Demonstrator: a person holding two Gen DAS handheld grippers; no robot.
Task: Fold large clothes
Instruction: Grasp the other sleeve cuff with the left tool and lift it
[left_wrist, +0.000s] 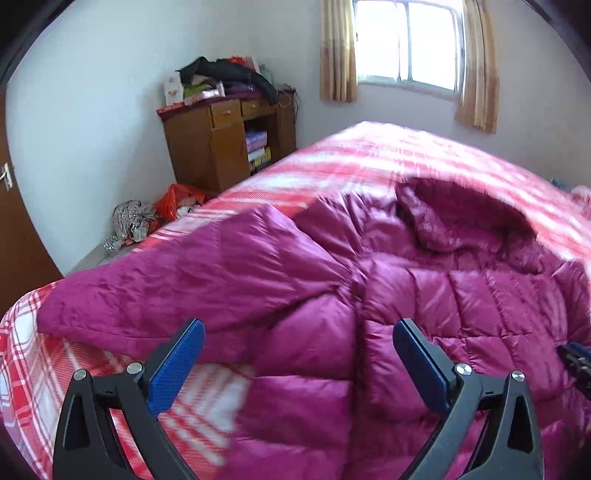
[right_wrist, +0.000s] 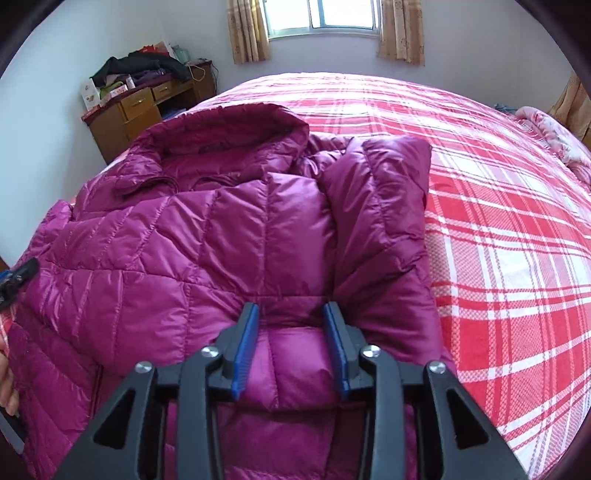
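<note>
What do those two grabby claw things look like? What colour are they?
Both look alike. The left gripper and the right gripper each have two black, angular plastic arms with triangular cut-outs and round silver bolts at the joints. Each finger ends in a flat blue pad with a finely ribbed, grippy surface. No cables or sleeves show.

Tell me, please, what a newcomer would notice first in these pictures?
A shiny magenta hooded puffer jacket sprawls across the near end of a bed with a red plaid bedspread. The right claw pinches a puffy fold of it; the left claw hangs wide open above it.
</note>
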